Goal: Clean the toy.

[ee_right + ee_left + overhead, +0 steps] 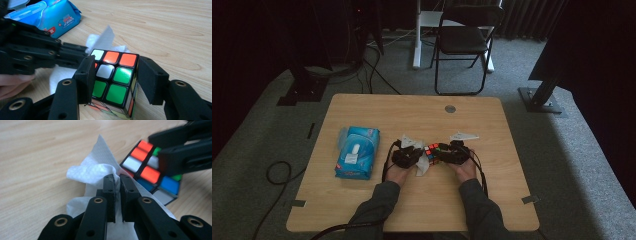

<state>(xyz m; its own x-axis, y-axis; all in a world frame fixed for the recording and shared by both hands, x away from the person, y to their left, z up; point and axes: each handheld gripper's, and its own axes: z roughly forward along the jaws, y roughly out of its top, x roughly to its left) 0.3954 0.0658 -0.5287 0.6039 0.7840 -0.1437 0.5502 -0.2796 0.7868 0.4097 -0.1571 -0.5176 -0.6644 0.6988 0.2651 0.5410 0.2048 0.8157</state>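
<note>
A colourful puzzle cube (433,149) sits at the middle of the wooden table (412,112), and my right gripper (438,151) is shut on it. In the right gripper view the two jaws clamp the cube (112,58) from its left and right sides, green and orange stickers facing up. My left gripper (117,180) is shut on a crumpled white wipe (91,170), which it holds against the cube's side (147,173). The wipe (422,166) trails onto the table below the left gripper (419,154). The right gripper's fingers (185,160) cross the top right of the left gripper view.
A blue pack of wet wipes (357,152) lies left of the hands with its lid flap open (60,20). A round grommet (450,108) is set near the table's far edge. A black folding chair (464,40) stands beyond the table.
</note>
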